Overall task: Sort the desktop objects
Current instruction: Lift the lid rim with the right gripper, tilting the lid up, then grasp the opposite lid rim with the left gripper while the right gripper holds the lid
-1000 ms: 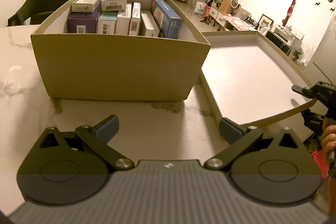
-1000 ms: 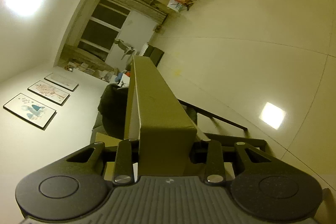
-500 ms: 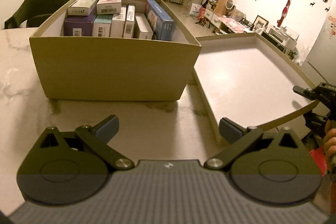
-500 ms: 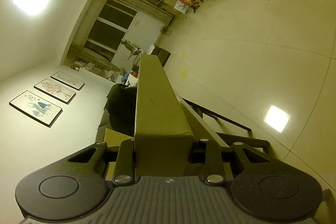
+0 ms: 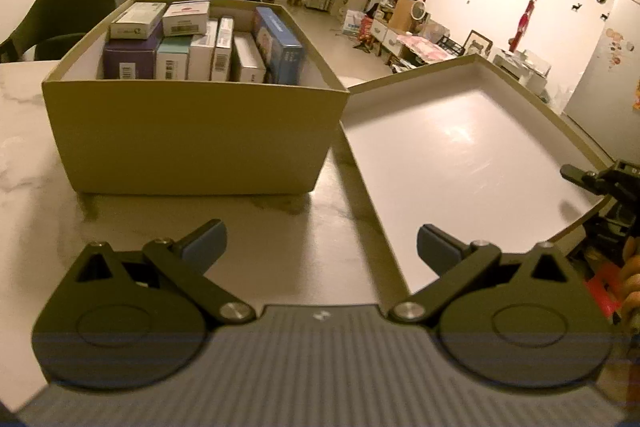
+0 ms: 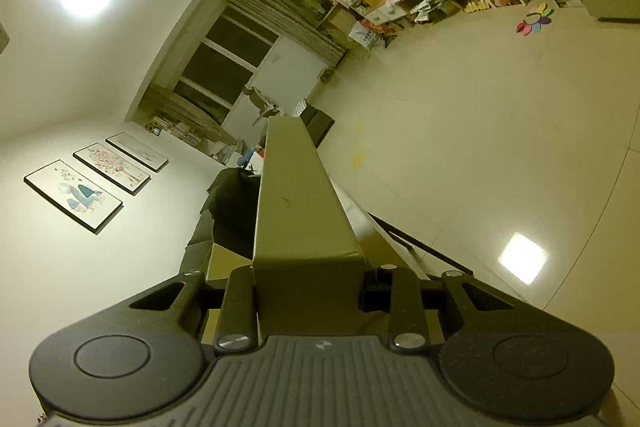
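An open tan cardboard box (image 5: 192, 139) stands on the marble table, packed with several small product boxes (image 5: 200, 55) set on end. To its right is its lid (image 5: 460, 155), white inside facing up, with the right side raised off the table. My right gripper (image 5: 600, 183) is shut on the lid's right rim. In the right wrist view that tan rim wall (image 6: 296, 219) runs away from between the fingers of the right gripper (image 6: 320, 291). My left gripper (image 5: 320, 243) hovers open over the table in front of the box, holding nothing.
The marble table (image 5: 24, 163) stretches left of the box. A person's hand (image 5: 630, 267) holds the right gripper at the table's right edge. Dark chairs (image 5: 76, 7) stand behind the table. Beyond the lid are the room's floor and shelves.
The lid has risen on its right side with the right gripper clamped on its rim. The left gripper has stayed open and nearly still.
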`<state>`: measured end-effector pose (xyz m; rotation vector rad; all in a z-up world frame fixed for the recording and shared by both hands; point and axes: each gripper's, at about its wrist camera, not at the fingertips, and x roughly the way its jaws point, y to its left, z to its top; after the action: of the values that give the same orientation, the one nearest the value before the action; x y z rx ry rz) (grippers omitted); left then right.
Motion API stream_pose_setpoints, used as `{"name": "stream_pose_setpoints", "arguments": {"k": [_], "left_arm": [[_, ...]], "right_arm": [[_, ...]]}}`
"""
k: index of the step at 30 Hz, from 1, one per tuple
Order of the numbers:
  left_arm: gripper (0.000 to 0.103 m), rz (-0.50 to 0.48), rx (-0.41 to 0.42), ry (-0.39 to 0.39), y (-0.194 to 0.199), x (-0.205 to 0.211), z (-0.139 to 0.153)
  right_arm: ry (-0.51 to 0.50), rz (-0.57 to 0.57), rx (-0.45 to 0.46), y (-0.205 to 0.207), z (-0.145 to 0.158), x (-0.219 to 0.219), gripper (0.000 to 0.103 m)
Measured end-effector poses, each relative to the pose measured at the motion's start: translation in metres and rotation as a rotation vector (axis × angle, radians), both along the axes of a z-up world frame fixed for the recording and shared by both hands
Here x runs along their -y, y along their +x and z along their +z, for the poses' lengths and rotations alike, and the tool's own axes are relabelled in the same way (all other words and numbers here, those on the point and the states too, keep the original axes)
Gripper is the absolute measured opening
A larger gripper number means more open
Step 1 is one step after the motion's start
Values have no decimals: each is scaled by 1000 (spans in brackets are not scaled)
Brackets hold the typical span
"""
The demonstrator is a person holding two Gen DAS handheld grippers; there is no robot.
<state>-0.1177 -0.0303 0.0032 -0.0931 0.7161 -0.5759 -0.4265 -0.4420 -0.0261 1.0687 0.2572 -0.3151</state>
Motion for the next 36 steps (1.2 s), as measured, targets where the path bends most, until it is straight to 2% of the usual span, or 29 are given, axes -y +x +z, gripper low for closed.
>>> {"name": "stream_pose_setpoints", "arguments": {"k": [10,18,36], "left_arm": [[103,-69,21,4,-14,17,6],[103,-127,45,-23,-21,30,19],[103,-288,65,-185,-16,55,64]], "right_arm": [[-16,-5,-4,-24,0,-10,32],[-92,-21,17,-49,16,-14,32],[-325,25,11,-77,55,-48,32]]}}
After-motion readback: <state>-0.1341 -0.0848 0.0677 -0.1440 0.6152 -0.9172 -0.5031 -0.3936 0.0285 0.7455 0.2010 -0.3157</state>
